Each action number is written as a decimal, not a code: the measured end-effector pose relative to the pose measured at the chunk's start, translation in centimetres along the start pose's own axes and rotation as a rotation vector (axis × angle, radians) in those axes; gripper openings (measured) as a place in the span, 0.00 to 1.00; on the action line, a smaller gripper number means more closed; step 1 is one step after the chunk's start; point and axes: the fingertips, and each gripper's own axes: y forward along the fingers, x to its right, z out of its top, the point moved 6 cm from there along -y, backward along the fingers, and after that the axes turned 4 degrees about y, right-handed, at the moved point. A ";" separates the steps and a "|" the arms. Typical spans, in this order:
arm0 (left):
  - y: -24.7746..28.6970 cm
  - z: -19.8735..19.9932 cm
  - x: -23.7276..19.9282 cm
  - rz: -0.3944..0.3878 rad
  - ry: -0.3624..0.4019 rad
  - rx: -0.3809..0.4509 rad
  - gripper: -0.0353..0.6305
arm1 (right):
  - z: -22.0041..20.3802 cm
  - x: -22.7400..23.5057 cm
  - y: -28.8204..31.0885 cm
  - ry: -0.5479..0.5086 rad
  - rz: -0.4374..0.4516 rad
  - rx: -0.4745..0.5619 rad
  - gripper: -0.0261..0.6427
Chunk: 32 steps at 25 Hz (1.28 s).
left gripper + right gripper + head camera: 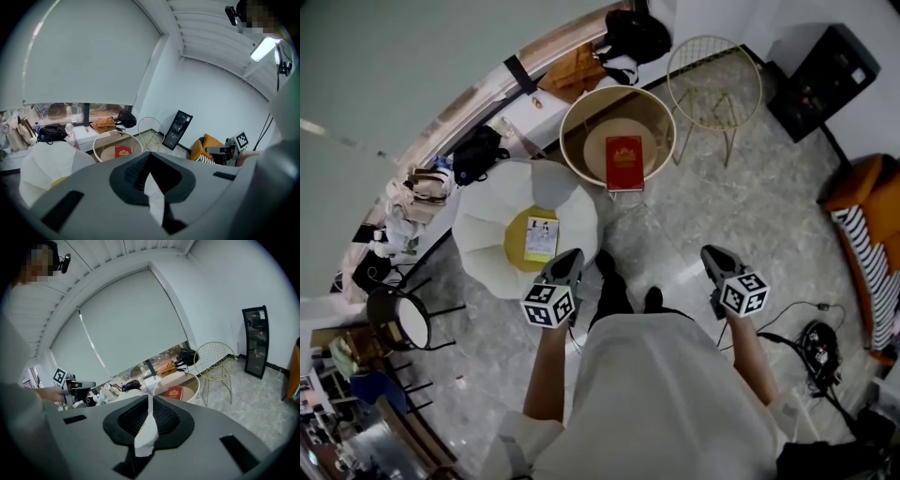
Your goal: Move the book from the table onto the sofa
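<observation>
Step in hand, by the look of it: the approach, nothing gripped yet. Left claw (570, 255) at lower centre-left and right claw (713, 253) at lower centre-right are both closed & empty, so they need opening first. Red book (624, 162) lies flat on the round bench (573, 120), upper centre; best pinched at its near edge. Grey marble floor (769, 216) all round. Orange sofa (862, 187) at right edge, prob. the target. White petal seat (483, 220) at left, wire chair (713, 82) at top.

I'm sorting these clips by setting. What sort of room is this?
Probably a lounge or sitting room, perhaps in an office: an orange sofa, a round table holding a red book, a wire chair, and a big roller blind.
</observation>
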 end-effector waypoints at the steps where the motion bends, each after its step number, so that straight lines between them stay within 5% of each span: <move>1: 0.3 0.2 -0.7 -0.007 0.000 -0.005 0.06 | 0.1 0.0 0.5 0.009 -0.012 0.003 0.11; 9: 3.6 2.3 -6.9 -0.073 0.024 -0.042 0.06 | 2.6 -1.9 6.6 0.071 -0.037 0.036 0.11; 20: 8.9 3.0 -13.9 -0.186 0.041 -0.121 0.06 | 3.5 -3.9 17.5 0.096 -0.028 -0.063 0.11; 32: 14.5 2.0 -17.4 -0.232 -0.037 -0.166 0.06 | 3.6 -3.0 24.0 0.141 -0.048 -0.135 0.11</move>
